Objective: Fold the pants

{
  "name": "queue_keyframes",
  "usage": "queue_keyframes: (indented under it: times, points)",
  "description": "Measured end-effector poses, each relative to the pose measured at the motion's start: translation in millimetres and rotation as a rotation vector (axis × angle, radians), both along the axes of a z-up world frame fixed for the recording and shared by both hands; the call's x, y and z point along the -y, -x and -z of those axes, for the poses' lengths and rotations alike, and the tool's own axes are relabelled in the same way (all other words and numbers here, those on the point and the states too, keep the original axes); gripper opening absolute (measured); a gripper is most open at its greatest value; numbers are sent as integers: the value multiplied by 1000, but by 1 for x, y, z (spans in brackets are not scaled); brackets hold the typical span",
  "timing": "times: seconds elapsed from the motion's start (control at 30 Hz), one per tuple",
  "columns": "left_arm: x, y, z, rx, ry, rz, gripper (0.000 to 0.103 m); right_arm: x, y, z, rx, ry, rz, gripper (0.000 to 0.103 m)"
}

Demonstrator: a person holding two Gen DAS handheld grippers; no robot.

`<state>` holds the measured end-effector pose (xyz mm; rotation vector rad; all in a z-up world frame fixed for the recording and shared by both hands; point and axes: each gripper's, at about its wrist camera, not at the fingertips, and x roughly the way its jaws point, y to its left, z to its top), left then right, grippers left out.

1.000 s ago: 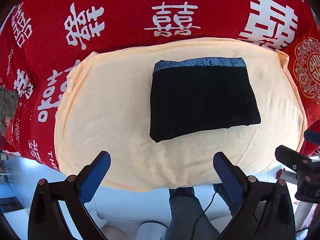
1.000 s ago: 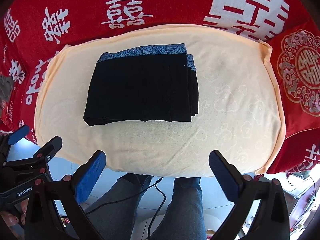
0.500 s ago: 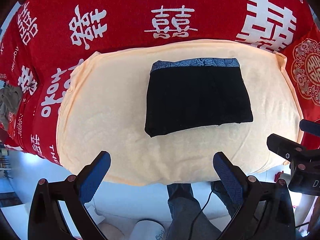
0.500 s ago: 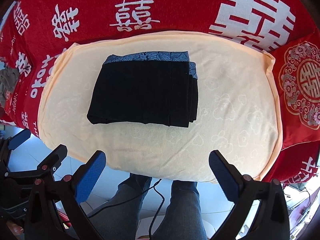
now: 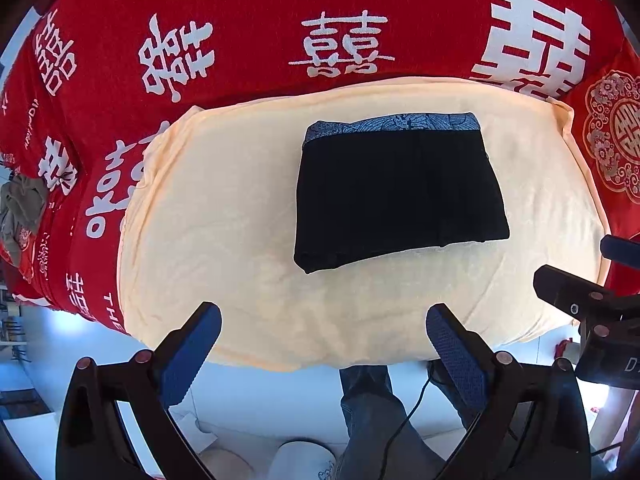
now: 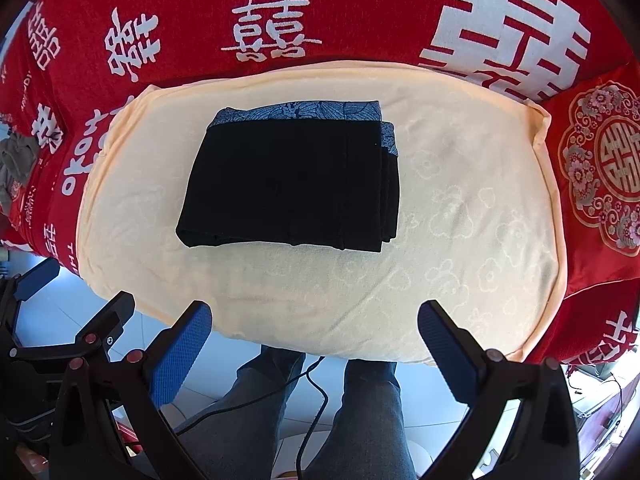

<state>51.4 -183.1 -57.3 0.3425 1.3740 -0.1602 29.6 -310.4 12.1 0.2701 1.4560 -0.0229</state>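
Now, left wrist view: the left gripper (image 5: pixel 323 318) hangs wide, blue pads spread apart, nothing between them, off the near edge of the cream cushion (image 5: pixel 224 208).
Pants, left wrist view: the black pants (image 5: pixel 398 192) sit as a compact folded rectangle on the cushion, patterned blue-grey waistband (image 5: pixel 394 124) along the edge farthest from the cushion's near edge.
Which way: the bundle lies ahead of the fingers and off to their right, well apart from them, long axis running across the cushion, side to side.
Neighbour: the right gripper's black frame pokes in beside the cushion's right corner.
Backdrop: a red cover (image 5: pixel 256 28) with white characters spreads beyond the cushion's far edge.

Right wrist view: the right gripper (image 6: pixel 314 320) is spread wide too, empty, hovering off the cushion's (image 6: pixel 460 248) near edge above the person's trouser legs (image 6: pixel 360 412).
Pants, right wrist view: the folded pants (image 6: pixel 292 180) rest left of the cushion's middle, stacked layer edges showing on the side toward the cushion's right end.
Which way: ahead and slightly left of this tool, long axis again crosswise.
Nearer hand: hard to call; both tools hang back about evenly from the cushion's near edge.
Judgement: the fold looks finished; if any tidy-up comes, it turns on reaching forward across the cushion to that crosswise bundle.
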Motion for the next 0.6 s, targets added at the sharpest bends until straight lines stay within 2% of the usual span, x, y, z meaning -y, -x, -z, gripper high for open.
queue_keyframes:
  times: [0.6]
  points:
    - [-4,-2,5,-17,0,-24,103,1,1,5,-16,0,13,103]
